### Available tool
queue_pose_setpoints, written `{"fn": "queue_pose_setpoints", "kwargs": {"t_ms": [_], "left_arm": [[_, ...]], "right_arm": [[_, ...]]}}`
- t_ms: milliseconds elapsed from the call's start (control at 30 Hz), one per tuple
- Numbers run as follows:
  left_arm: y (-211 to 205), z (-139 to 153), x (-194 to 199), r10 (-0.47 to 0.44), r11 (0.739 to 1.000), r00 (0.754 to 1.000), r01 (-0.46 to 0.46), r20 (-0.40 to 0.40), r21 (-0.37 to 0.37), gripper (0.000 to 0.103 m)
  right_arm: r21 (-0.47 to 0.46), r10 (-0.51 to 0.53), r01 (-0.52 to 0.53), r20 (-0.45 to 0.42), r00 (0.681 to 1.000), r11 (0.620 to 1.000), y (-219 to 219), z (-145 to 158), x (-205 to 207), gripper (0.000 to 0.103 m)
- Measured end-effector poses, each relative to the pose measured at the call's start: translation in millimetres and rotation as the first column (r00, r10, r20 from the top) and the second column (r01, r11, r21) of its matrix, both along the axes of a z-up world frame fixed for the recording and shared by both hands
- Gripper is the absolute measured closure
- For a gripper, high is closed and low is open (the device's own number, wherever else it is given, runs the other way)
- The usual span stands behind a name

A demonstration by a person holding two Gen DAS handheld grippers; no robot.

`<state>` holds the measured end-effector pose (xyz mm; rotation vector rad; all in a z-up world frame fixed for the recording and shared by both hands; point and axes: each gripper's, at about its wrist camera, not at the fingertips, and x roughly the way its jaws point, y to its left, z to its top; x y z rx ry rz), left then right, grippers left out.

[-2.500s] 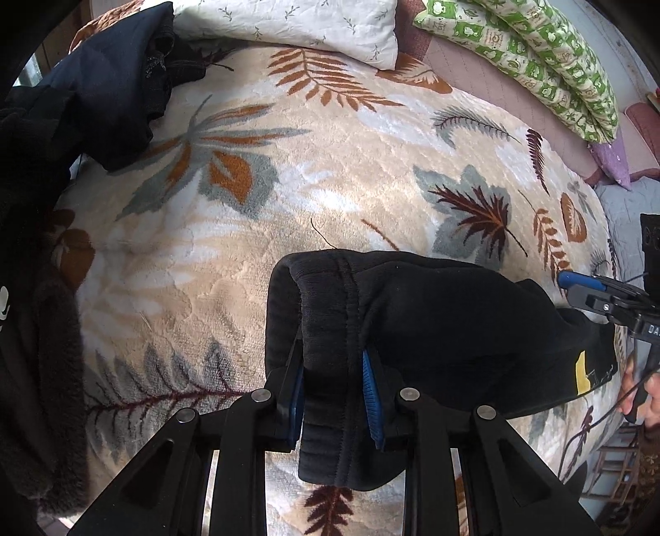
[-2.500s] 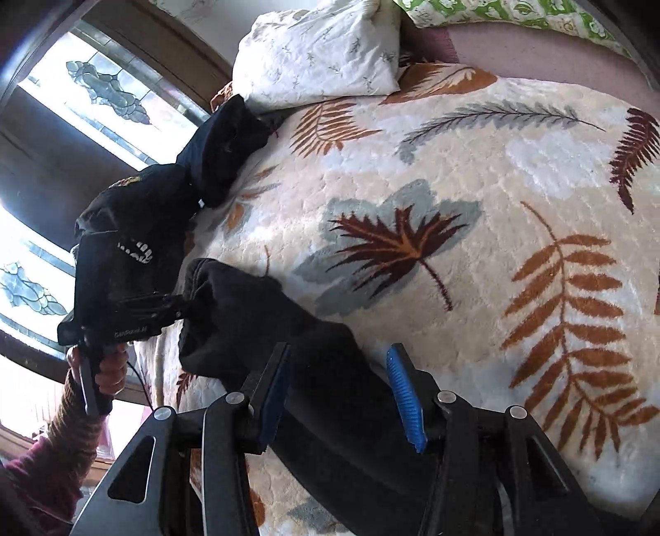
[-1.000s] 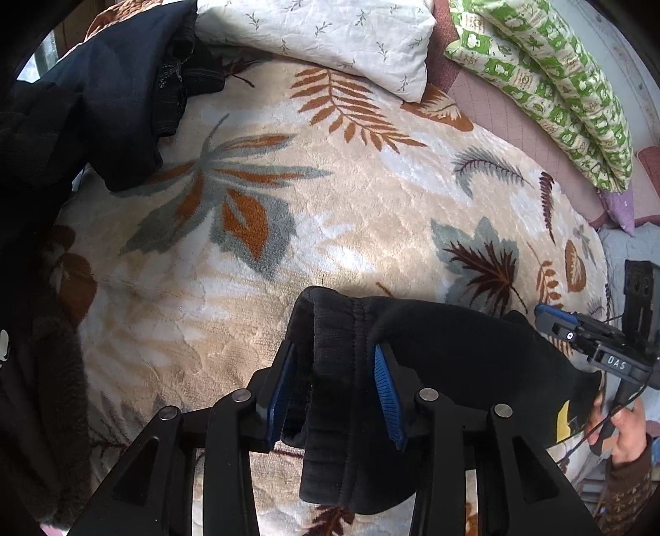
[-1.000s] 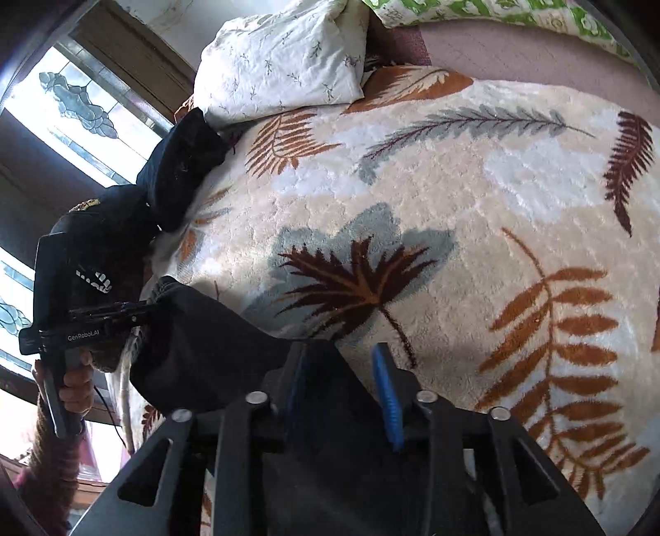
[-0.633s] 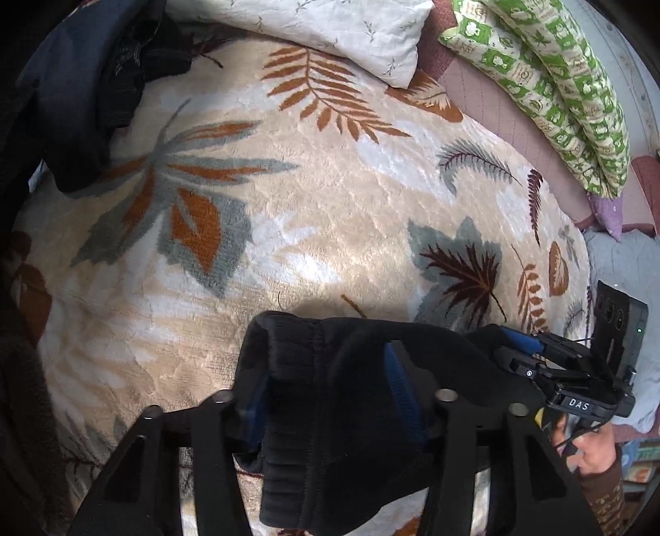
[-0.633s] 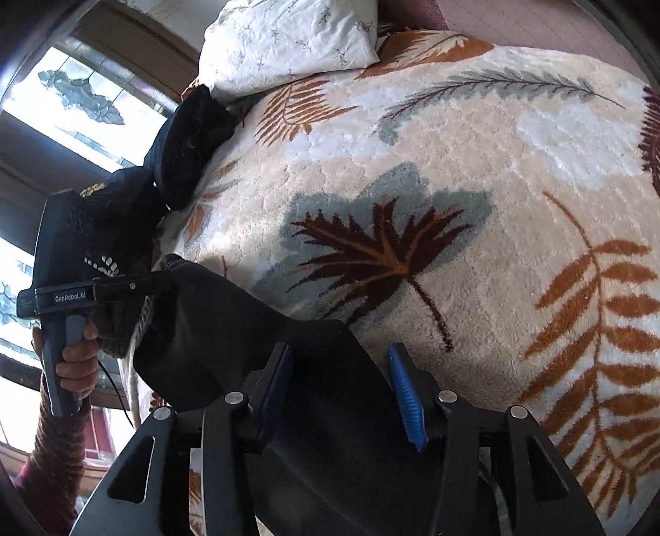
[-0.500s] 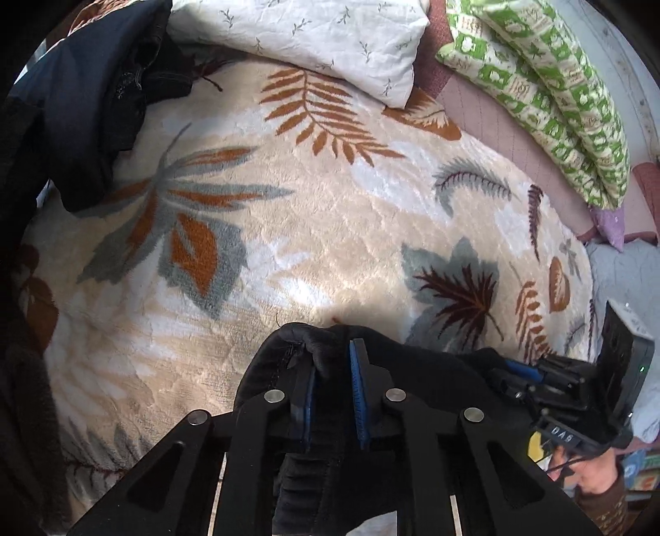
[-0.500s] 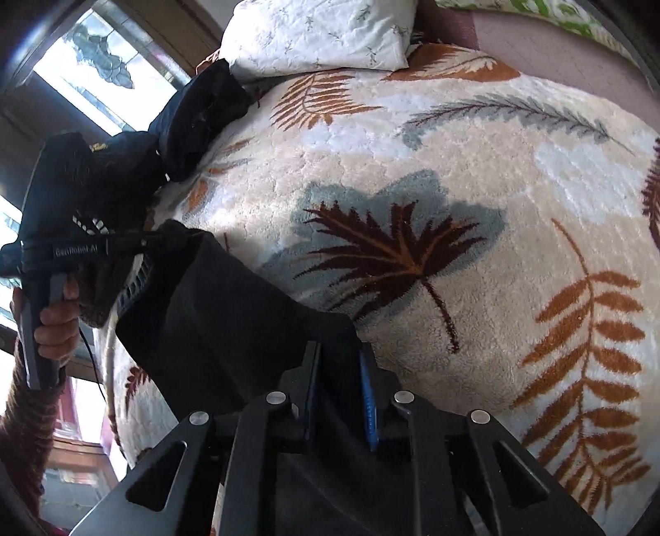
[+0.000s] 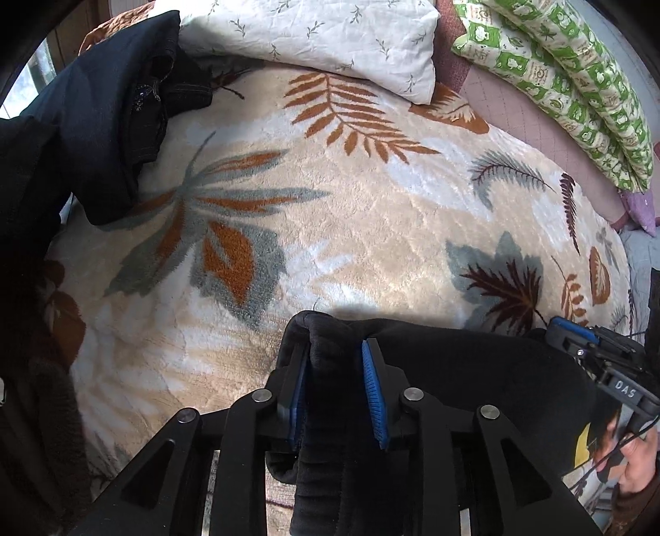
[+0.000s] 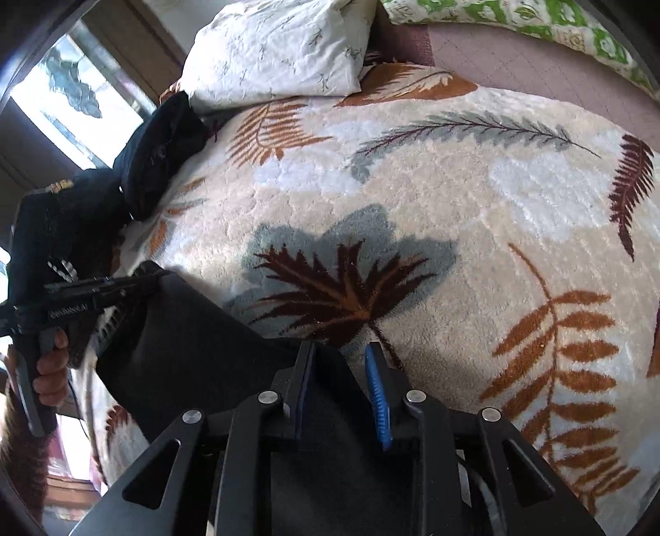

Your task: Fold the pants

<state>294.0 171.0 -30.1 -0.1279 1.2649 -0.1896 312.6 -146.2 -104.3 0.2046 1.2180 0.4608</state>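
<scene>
Black pants (image 9: pixel 474 371) lie folded across the near edge of a leaf-patterned blanket (image 9: pixel 371 214). My left gripper (image 9: pixel 334 371) points down over the ribbed waistband end. Its jaws are opening, and a raised fold of waistband stands between the blue pads, which look loose on it. My right gripper (image 10: pixel 340 371) is over the other end of the pants (image 10: pixel 194 330). Its jaws are opening too, with flat black cloth under the gap. Each view catches the other gripper: the right gripper (image 9: pixel 577 338) and the left gripper (image 10: pixel 123 284), both held by a hand (image 10: pixel 49 371).
A white pillow (image 9: pixel 313 37) and a green patterned quilt (image 9: pixel 577 70) lie at the head of the bed. Dark clothes (image 9: pixel 95 123) are piled at the left edge near a window (image 10: pixel 62 95). Bare blanket stretches beyond the pants.
Both pairs of jaws opened wide, pinched narrowly on the black cloth half a second ago, and now stand wider apart. The pants stay at the bed's near edge.
</scene>
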Motion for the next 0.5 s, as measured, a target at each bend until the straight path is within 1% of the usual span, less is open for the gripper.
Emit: {"fn": "queue_pose_setpoints", "kwargs": {"t_ms": [33, 67, 100, 133, 167, 233, 300, 367, 400, 467, 500], "left_arm": [[3, 6, -3, 0.012, 1.0, 1.0, -0.012, 0.014, 0.006, 0.063], [8, 12, -7, 0.026, 1.0, 0.999, -0.027, 0.035, 0.012, 0.058], [12, 19, -11, 0.042, 0.999, 0.998, -0.044, 0.054, 0.031, 0.058], [17, 25, -16, 0.06, 0.997, 0.996, -0.064, 0.073, 0.05, 0.058], [21, 31, -22, 0.076, 0.995, 0.994, -0.081, 0.084, 0.059, 0.057], [26, 41, -36, 0.11, 0.992, 0.99, -0.114, 0.09, 0.044, 0.057], [18, 49, -54, 0.097, 0.995, 0.991, -0.098, 0.094, 0.01, 0.057], [-3, 55, -74, 0.055, 0.998, 0.994, -0.054, 0.094, -0.01, 0.055], [-17, 56, -85, 0.03, 0.999, 0.995, -0.027, 0.094, -0.023, 0.051], [-52, 53, -107, -0.033, 0.998, 0.997, 0.037, 0.077, -0.051, 0.046], [-73, 50, -117, -0.071, 0.995, 0.995, 0.076, 0.064, -0.07, 0.045]], "right_arm": [[0.05, -0.027, 0.027, 0.002, 1.0, 0.998, -10, 9, -4, 0.073], [0.104, -0.057, 0.055, 0.008, 0.998, 0.993, -23, 20, -12, 0.068], [0.151, -0.084, 0.081, 0.015, 0.996, 0.985, -35, 30, -20, 0.063], [0.178, -0.114, 0.108, 0.023, 0.993, 0.978, -50, 40, -32, 0.051], [0.188, -0.141, 0.133, 0.032, 0.989, 0.973, -64, 50, -44, 0.044], [0.199, -0.189, 0.178, 0.038, 0.981, 0.964, -93, 67, -73, 0.043], [0.2, -0.25, 0.239, 0.036, 0.967, 0.95, -124, 78, -105, 0.043], [0.189, -0.315, 0.305, 0.026, 0.949, 0.933, -156, 83, -139, 0.036], [0.177, -0.347, 0.338, 0.021, 0.938, 0.924, -171, 84, -155, 0.034], [0.149, -0.405, 0.398, 0.012, 0.914, 0.905, -201, 84, -185, 0.033], [0.149, -0.433, 0.428, 0.004, 0.901, 0.892, -215, 82, -199, 0.033]]}}
